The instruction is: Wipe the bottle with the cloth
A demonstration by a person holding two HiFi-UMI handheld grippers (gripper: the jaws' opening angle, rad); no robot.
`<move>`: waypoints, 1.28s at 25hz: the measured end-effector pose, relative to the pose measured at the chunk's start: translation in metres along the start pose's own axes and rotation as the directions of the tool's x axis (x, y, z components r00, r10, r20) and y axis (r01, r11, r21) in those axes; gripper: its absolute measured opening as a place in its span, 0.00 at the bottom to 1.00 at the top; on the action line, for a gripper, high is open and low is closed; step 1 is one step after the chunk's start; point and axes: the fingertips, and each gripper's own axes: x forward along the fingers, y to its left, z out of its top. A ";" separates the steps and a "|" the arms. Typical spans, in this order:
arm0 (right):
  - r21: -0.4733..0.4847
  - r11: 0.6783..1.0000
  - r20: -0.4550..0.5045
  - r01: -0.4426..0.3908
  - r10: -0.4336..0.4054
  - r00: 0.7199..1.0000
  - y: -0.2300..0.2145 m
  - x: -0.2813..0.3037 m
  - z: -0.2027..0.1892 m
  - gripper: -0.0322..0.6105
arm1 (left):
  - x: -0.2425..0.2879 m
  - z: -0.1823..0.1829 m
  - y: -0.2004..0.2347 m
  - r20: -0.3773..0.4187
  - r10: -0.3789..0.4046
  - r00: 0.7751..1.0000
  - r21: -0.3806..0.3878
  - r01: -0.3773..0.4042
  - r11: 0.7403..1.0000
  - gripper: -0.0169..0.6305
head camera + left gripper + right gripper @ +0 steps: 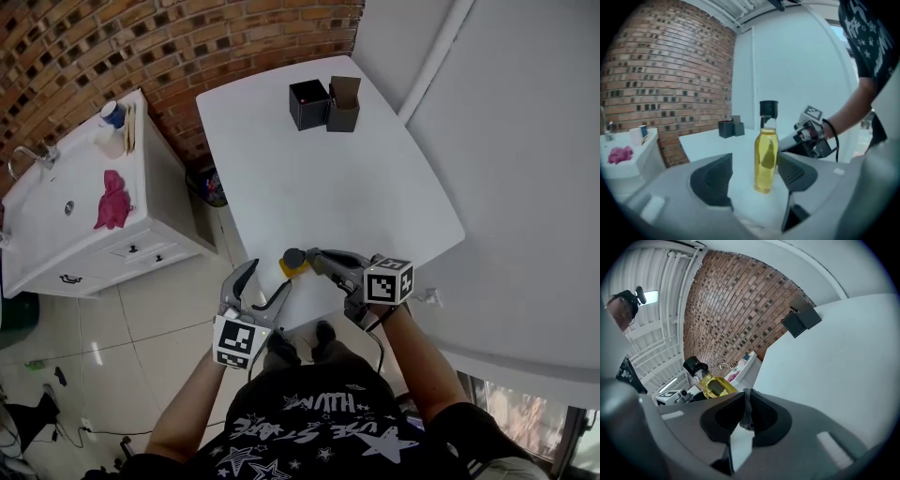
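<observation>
A clear bottle (293, 262) of yellow liquid with a black cap stands upright near the front edge of the white table (375, 187). In the left gripper view the bottle (765, 154) rises just beyond my left gripper (754, 177), whose jaws stand open and clear of it. My left gripper (269, 278) hangs at the table's edge. My right gripper (317, 257) sits right of the bottle, shut on a thin pale strip of cloth (747, 405) pinched between its pads. From the right gripper (746, 420) the bottle (712, 386) shows at the left.
Two black boxes (323, 103) stand at the table's far end. Left of the table is a white sink cabinet (56, 244) with a pink rag (112, 201) on it. A brick wall runs behind. The person's feet (300, 345) are under the table's near edge.
</observation>
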 end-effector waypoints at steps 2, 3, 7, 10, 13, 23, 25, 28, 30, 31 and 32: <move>-0.031 1.000 -0.007 -0.003 0.003 1.000 0.002 -0.001 0.002 0.11 | -0.004 -0.007 -0.009 -0.015 0.080 0.997 -0.043 -0.081 0.996 0.48; -0.043 0.999 -0.011 -0.007 0.006 1.000 0.003 -0.001 0.002 0.11 | -0.004 -0.012 -0.013 -0.032 0.118 0.992 -0.063 -0.120 0.991 0.48; -0.050 0.998 -0.023 -0.038 0.037 0.999 0.008 0.000 0.005 0.11 | 0.003 -0.032 -0.027 -0.145 0.248 0.958 -0.184 -0.272 0.944 0.48; -0.059 0.997 -0.020 -0.044 0.043 0.999 0.008 -0.003 0.008 0.11 | 0.012 -0.030 -0.036 -0.166 0.329 0.930 -0.196 -0.358 0.913 0.48; -0.057 0.997 -0.003 -0.042 0.042 0.999 0.003 -0.011 0.014 0.11 | 0.023 -0.021 -0.034 -0.168 0.440 0.882 -0.179 -0.466 0.866 0.48; -0.073 0.995 -0.027 -0.065 0.063 0.998 -0.012 -0.031 0.023 0.11 | 0.046 -0.011 -0.005 -0.215 0.671 0.709 -0.198 -0.705 0.681 0.48; -0.071 0.995 -0.027 -0.067 0.065 0.998 -0.014 -0.032 0.023 0.11 | 0.046 -0.012 -0.001 -0.217 0.694 0.686 -0.198 -0.727 0.657 0.48; -0.068 0.995 -0.027 -0.072 0.070 0.997 -0.015 -0.033 0.023 0.11 | 0.044 -0.014 0.003 -0.210 0.708 0.674 -0.202 -0.739 0.643 0.44; -0.068 0.995 -0.026 -0.077 0.075 0.997 -0.014 -0.034 0.025 0.11 | 0.042 -0.012 0.004 -0.196 0.700 0.687 -0.194 -0.727 0.659 0.42; -0.068 0.994 -0.024 -0.080 0.079 0.997 -0.013 -0.034 0.026 0.11 | 0.041 -0.011 0.003 -0.185 0.689 0.701 -0.188 -0.713 0.675 0.42; -0.069 0.994 -0.022 -0.085 0.084 0.996 -0.012 -0.034 0.027 0.11 | 0.041 -0.011 0.002 -0.172 0.674 0.719 -0.179 -0.695 0.696 0.42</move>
